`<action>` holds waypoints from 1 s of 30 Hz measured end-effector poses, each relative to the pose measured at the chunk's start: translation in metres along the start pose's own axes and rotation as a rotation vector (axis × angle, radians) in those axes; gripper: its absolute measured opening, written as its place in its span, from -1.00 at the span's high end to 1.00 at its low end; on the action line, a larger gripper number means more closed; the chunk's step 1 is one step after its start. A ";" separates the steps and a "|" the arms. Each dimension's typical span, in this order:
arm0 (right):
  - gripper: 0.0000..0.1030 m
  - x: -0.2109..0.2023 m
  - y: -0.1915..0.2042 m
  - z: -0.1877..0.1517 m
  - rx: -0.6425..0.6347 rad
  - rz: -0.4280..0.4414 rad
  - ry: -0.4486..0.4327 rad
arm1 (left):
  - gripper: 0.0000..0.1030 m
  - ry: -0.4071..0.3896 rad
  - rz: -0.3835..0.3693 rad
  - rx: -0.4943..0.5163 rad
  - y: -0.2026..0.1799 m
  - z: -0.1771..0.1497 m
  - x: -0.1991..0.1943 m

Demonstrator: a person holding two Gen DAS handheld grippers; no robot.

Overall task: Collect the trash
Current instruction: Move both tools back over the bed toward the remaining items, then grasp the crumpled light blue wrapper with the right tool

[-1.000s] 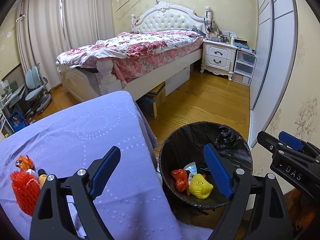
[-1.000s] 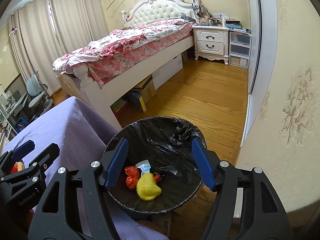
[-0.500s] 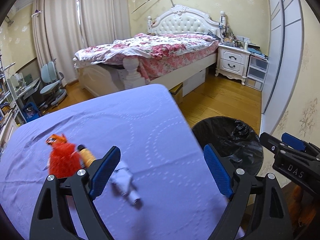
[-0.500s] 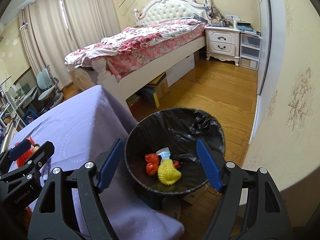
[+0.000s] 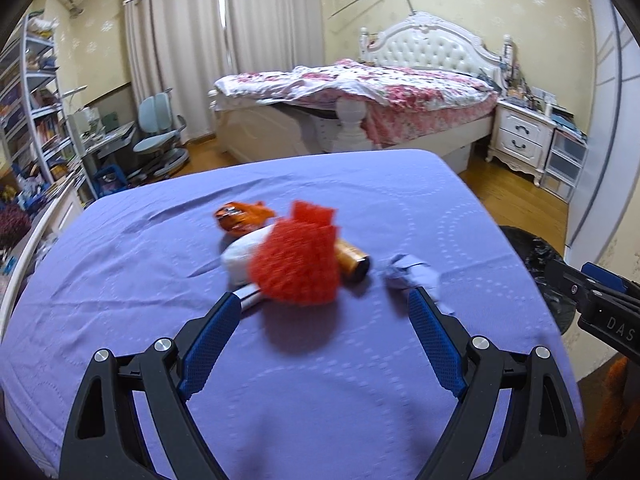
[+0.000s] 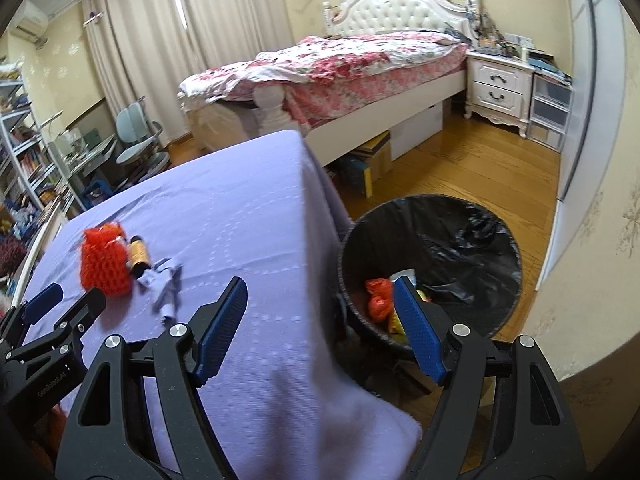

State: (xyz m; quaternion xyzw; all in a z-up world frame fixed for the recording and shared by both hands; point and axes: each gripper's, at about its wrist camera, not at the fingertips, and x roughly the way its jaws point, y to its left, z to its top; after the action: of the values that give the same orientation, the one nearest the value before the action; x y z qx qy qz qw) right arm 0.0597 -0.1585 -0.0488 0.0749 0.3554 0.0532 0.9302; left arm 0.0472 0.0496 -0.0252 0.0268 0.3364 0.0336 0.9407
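Purple-clothed surface (image 5: 160,280) carried red foam net (image 5: 296,268) among trash; left hand-held gripper (image 5: 324,320) open, empty; right hand-held gripper (image 6: 320,320) had just been opening, empty.

"DAS" read on my right gripper (image 5: 600,304) body; print on my left gripper (image 6: 44,312) too small.

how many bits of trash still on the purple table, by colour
red: 1, net
orange: 1, wrapper
white: 1, packet
gold: 1, bottle
purple: 1, crumpled paper
total: 5
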 end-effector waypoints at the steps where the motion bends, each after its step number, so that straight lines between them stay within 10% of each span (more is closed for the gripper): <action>1: -0.43 0.001 0.006 -0.001 -0.011 0.007 0.003 | -0.65 0.004 0.010 -0.011 0.007 -0.002 0.000; 14: -0.34 0.040 0.102 -0.001 -0.206 0.098 0.105 | -0.65 0.039 0.091 -0.125 0.076 -0.018 0.005; 22: 0.45 0.056 0.119 -0.004 -0.224 0.103 0.168 | -0.65 0.040 0.058 -0.122 0.075 -0.018 0.009; 30: 0.54 0.061 0.107 -0.001 -0.192 0.085 0.158 | -0.65 0.026 0.012 -0.068 0.051 -0.012 0.012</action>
State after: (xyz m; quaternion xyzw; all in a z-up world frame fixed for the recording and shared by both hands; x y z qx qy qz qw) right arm 0.0988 -0.0440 -0.0706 -0.0039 0.4174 0.1318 0.8991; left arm 0.0463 0.1022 -0.0387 -0.0034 0.3472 0.0511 0.9364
